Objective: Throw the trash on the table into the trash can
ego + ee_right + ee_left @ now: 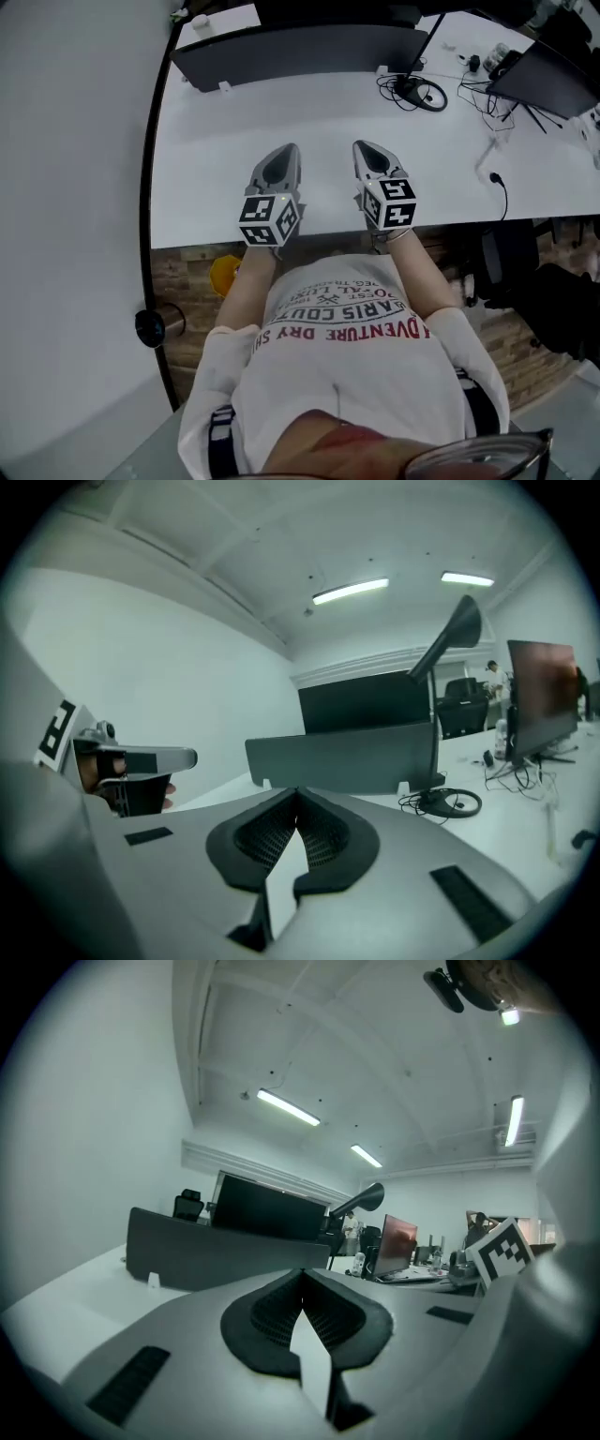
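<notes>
Both grippers are held side by side above the near edge of the white table [225,178], pointing away from the person. The left gripper [281,156] is shut, its tips meeting with nothing between them [302,1277]. The right gripper [372,150] is also shut and empty [298,794]. In the right gripper view the left gripper [127,766] shows at the left edge. The right gripper's marker cube [506,1246] shows at the right of the left gripper view. I see no loose trash on the table near the grippers. A yellow object [225,274] lies on the floor under the table's near edge.
A dark divider panel [300,52] stands across the back of the table. Coiled cables [419,92] and a plug lead [497,178] lie to the right. A dark monitor [548,80] stands at the far right. A black round object [150,326] sits on the floor at the left.
</notes>
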### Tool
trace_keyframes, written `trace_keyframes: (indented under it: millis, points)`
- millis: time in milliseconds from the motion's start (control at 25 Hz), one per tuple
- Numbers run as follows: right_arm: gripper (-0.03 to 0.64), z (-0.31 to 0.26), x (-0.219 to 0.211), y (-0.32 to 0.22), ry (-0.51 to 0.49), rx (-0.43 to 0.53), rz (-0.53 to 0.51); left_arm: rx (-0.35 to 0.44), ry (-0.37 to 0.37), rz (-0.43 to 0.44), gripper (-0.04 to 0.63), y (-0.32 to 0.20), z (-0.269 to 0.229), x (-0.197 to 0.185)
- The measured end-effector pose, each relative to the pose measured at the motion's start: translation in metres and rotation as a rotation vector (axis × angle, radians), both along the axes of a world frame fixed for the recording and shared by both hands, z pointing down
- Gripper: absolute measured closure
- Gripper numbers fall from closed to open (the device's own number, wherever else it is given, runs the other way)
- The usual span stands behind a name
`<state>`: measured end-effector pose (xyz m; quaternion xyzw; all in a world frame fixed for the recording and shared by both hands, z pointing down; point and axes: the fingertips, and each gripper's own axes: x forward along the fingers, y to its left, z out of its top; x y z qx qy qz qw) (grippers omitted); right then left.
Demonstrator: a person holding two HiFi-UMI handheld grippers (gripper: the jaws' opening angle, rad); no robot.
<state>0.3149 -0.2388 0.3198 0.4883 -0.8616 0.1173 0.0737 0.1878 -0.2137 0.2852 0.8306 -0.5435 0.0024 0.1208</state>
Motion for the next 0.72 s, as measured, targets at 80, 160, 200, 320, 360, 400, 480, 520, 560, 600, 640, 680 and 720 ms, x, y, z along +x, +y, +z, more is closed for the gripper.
trace_keyframes:
  millis: [80,160,200,320,360,400,480,520,560,600,640,680,720]
  points:
    - [0.591,-0.004,0.017,0.003,-0.035,-0.003,0.055,0.016,-0.010,0.030,0.572,0.001,-0.008,0.009]
    - [0.591,-0.006,0.026,0.005,-0.024,0.009,0.091,0.026,-0.013,0.053,0.572,0.001,-0.013,0.015]
    - [0.591,-0.007,0.029,0.005,-0.017,0.016,0.105,0.029,-0.013,0.065,0.572,0.002,-0.015,0.018]
    - [0.592,-0.012,0.027,0.007,-0.002,0.027,0.121,0.036,-0.016,0.098,0.572,0.006,-0.018,0.024]
    - [0.592,-0.013,0.025,0.007,0.007,0.031,0.120,0.036,-0.015,0.102,0.572,0.007,-0.019,0.023]
    - [0.592,-0.014,0.022,0.008,0.017,0.036,0.118,0.036,-0.011,0.103,0.572,0.008,-0.019,0.022]
    - [0.592,-0.015,0.016,0.011,0.027,0.044,0.113,0.036,-0.004,0.102,0.572,0.011,-0.018,0.018]
    - [0.592,-0.014,0.014,0.013,0.028,0.046,0.112,0.036,-0.002,0.101,0.572,0.012,-0.018,0.016]
    - [0.592,-0.014,0.012,0.014,0.029,0.048,0.111,0.038,-0.001,0.100,0.572,0.012,-0.018,0.015]
    - [0.592,-0.014,0.010,0.015,0.030,0.050,0.111,0.042,0.001,0.097,0.572,0.013,-0.019,0.013]
    - [0.592,-0.014,0.008,0.016,0.030,0.051,0.110,0.048,0.003,0.093,0.572,0.014,-0.021,0.011]
    - [0.592,-0.014,0.006,0.017,0.030,0.052,0.110,0.057,0.004,0.088,0.572,0.014,-0.024,0.008]
    - [0.592,-0.014,0.004,0.018,0.030,0.054,0.108,0.066,0.002,0.083,0.572,0.016,-0.026,0.006]
